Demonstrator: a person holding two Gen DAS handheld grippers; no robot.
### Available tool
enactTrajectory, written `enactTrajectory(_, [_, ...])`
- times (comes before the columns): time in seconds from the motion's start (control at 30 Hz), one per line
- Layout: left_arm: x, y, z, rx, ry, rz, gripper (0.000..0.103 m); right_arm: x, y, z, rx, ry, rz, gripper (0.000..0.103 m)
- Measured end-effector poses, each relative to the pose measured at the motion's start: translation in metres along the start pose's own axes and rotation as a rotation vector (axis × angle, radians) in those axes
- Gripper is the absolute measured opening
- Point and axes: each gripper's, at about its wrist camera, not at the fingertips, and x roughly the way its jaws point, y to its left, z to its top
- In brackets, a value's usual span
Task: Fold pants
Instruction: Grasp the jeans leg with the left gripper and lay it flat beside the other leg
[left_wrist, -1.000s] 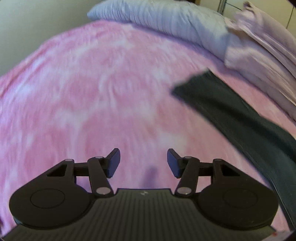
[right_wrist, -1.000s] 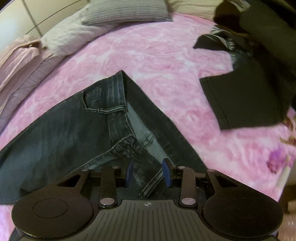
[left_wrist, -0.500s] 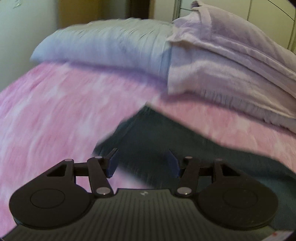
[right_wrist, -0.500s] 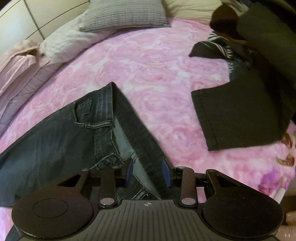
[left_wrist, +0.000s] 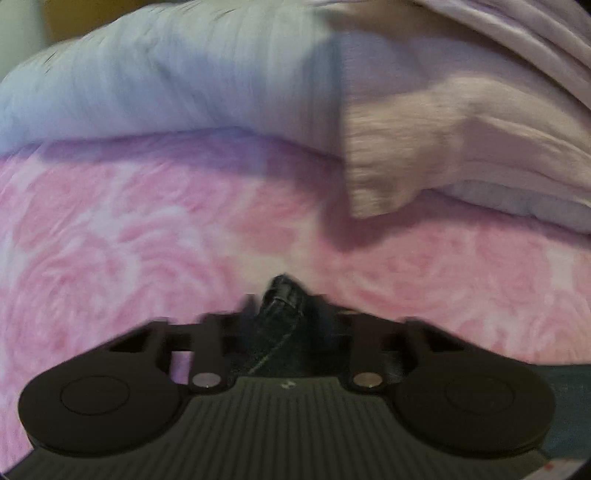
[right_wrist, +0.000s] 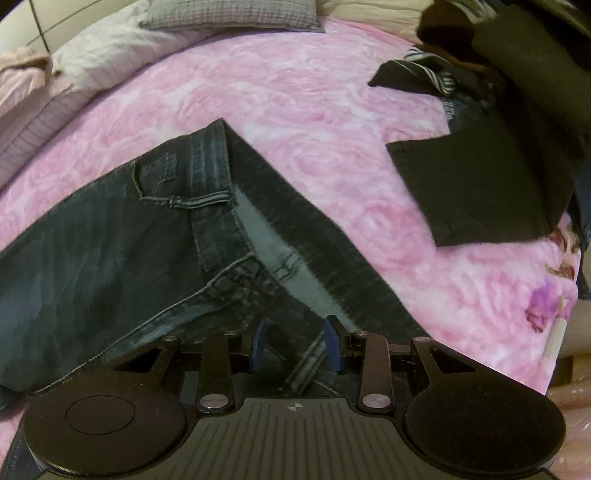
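Note:
Dark blue jeans (right_wrist: 110, 240) lie across the pink rose-patterned bedcover (right_wrist: 295, 92), waistband end near my right gripper. My right gripper (right_wrist: 295, 332) points down at the waist, and its blue pads (right_wrist: 258, 343) hold a bunched fold of denim with a seam running up between them. In the left wrist view only a dark hem of a jeans leg (left_wrist: 282, 291) shows. My left gripper (left_wrist: 284, 306) has its jaws closing on that hem, with the denim pinched up between the fingers. The view is blurred.
A grey-blue pillow (left_wrist: 166, 74) and stacked lilac bedding (left_wrist: 461, 129) lie just beyond the left gripper. A black garment (right_wrist: 480, 184) is spread right of the jeans, with a dark clothes pile (right_wrist: 517, 48) behind it. A grey pillow (right_wrist: 229, 14) sits at the far edge.
My left gripper swept across the bedcover to the end of the jeans leg and shut on its hem. The right gripper shifted slightly over the waist, jaws unchanged.

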Motion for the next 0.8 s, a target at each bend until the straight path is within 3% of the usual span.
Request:
enactTrajectory(0.07, [-0.005, -0.015, -0.003, 0.119, -0.050, 0.022, 0.008, 0.001, 0.006, 0.002, -0.015, -0.002, 0.001, 0.032])
enactTrajectory(0.2, [-0.017, -0.014, 0.009, 0.060, -0.232, 0.074, 0.009, 0.000, 0.013, 0.010, -0.039, -0.024, -0.002, 0.032])
enactTrajectory(0.3, [0.002, -0.030, 0.012, 0.147, -0.171, 0.174, 0.012, -0.001, 0.013, 0.016, -0.044, -0.045, 0.002, 0.032])
enactTrajectory(0.37, [0.004, -0.044, 0.006, 0.195, -0.178, 0.252, 0.024, 0.001, 0.011, 0.020, -0.039, -0.051, 0.013, 0.032])
enactTrajectory(0.4, [-0.001, -0.045, 0.005, 0.171, -0.200, 0.278, 0.032, 0.001, 0.010, 0.021, -0.034, -0.052, 0.021, 0.032])
enactTrajectory(0.43, [-0.008, -0.042, 0.004, 0.127, -0.224, 0.288, 0.050, 0.000, 0.008, 0.023, -0.031, -0.055, 0.037, 0.032])
enactTrajectory(0.47, [-0.016, -0.036, 0.003, 0.072, -0.237, 0.304, 0.058, -0.001, 0.006, 0.024, -0.031, -0.061, 0.055, 0.032])
enactTrajectory(0.53, [-0.033, -0.020, 0.002, -0.023, -0.216, 0.321, 0.056, -0.004, -0.001, 0.028, -0.042, -0.080, 0.107, 0.032])
enactTrajectory(0.63, [-0.070, 0.007, -0.012, -0.167, -0.167, 0.281, 0.056, -0.004, -0.014, 0.034, -0.061, -0.086, 0.203, 0.032])
enactTrajectory(0.8, [-0.158, 0.025, -0.077, -0.309, -0.075, 0.187, 0.056, 0.021, -0.026, 0.051, -0.152, -0.041, 0.373, 0.032])
